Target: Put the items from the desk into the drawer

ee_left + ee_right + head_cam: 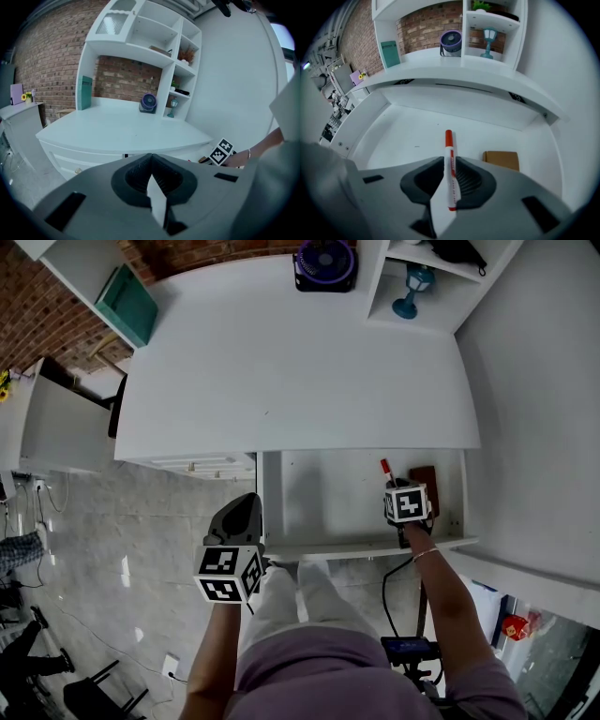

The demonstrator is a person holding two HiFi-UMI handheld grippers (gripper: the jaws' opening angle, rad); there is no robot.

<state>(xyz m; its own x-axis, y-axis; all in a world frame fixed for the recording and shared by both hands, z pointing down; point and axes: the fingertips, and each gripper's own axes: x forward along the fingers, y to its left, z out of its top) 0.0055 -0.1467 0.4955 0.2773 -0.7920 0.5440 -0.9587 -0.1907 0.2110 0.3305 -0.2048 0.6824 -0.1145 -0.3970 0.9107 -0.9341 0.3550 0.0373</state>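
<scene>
My right gripper [449,164] is pinched on a white marker [449,143] with a red cap. I hold it over the open drawer [408,136], cap pointing toward the drawer's back wall. My left gripper [151,161] is pressed together on nothing and hangs outside the drawer's front left corner, above the grey tiled floor [122,549].

A flat brown box [501,160] lies in the drawer's right rear part, just beside the marker's line.

As I judge it, 2 things could go wrong. The marker is round, so released with any tilt it may roll across the smooth white drawer bottom. It sits close to the brown box, so lowering it carelessly could land it on top and leave it slanted.

Behind and above the drawer, the white desk top [300,362] looks bare. Beyond the drawer at the desk's back edge stands 1 small purple fan [324,262]. A blue lantern lamp [413,289] sits in a white shelf to the fan's right. A teal book [129,304] leans far left, against a red brick wall [37,306].
</scene>
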